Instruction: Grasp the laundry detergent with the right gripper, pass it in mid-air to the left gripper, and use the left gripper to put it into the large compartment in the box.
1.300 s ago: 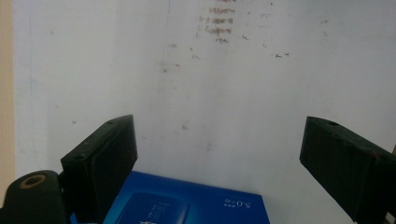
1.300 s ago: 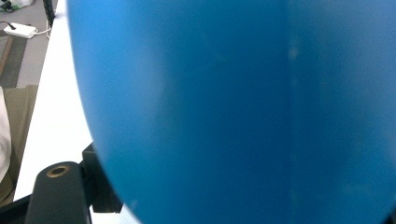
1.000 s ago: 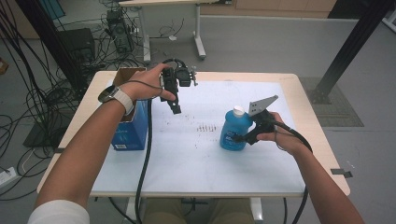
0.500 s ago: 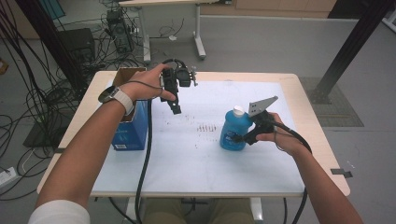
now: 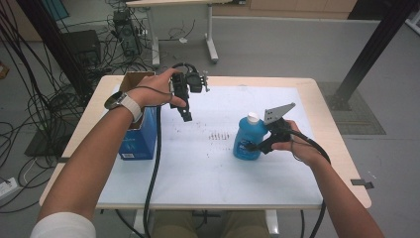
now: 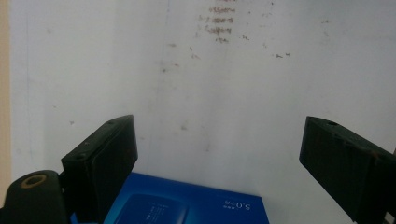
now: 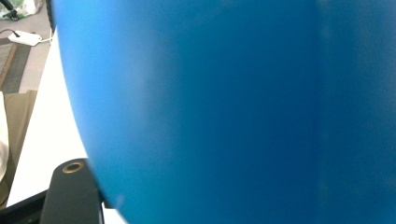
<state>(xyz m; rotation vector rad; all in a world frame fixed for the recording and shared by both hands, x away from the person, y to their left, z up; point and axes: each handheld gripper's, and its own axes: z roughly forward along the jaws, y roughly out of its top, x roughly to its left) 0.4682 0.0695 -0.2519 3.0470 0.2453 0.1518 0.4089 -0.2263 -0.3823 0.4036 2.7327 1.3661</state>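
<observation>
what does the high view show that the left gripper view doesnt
High view alone: the blue bottle with its white cap, standing on the table with the right hand-held gripper at its side, jaws just closing around it, and both forearms. Left gripper view alone: the left hand-held gripper seen along its own jaws, wide apart with nothing between them. Both: the blue box, the white mat and its dark marks.

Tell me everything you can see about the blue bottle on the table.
The blue bottle looks like glossy plastic, with a rounded body and a white cap. It stands upright on the white table cover, right of centre. The right gripper has just been closing its jaws around its lower body; in the right gripper view its blue wall sits right against the camera.
</observation>
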